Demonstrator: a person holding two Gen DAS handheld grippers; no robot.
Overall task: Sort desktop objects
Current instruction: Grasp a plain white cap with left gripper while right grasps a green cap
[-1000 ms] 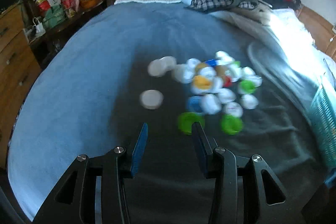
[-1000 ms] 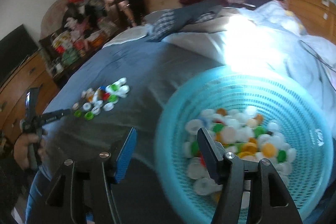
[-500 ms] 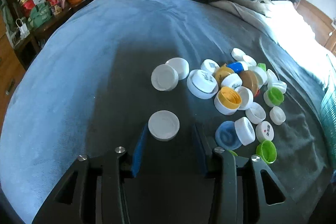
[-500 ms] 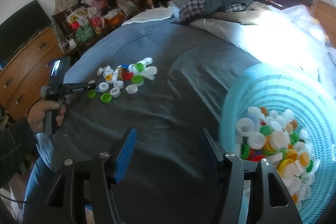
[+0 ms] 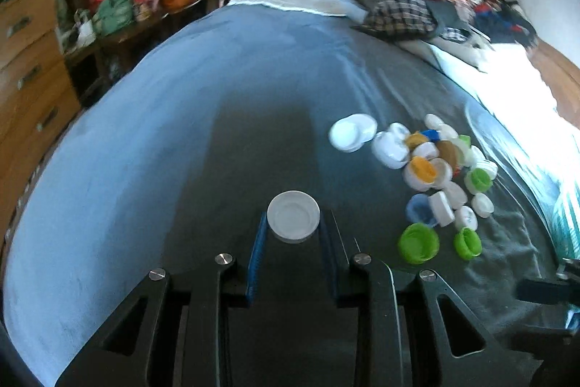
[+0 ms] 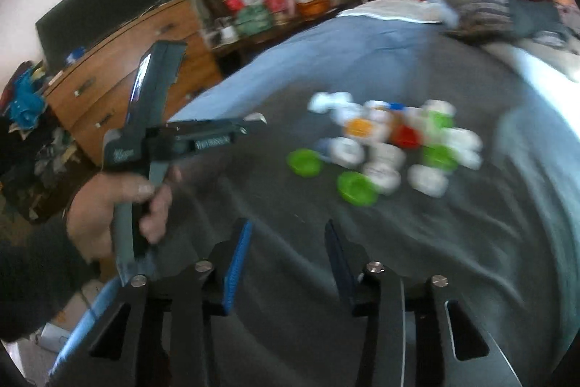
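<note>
Left gripper point(image 5: 293, 234) clamped on a white cap point(image 5: 293, 215), held between the jaws at their tips above the bed point(image 5: 152, 147). Right gripper point(image 6: 286, 256) with jaws just narrowed, nothing between them, aimed at the pile of caps point(image 6: 384, 147) ahead. Thin hold on a shallow rim: could slip out with a quick swing. Plenty of bare blanket left of the left jaws; pile lies off to their right, basket point(image 5: 565, 223) edge beyond
</note>
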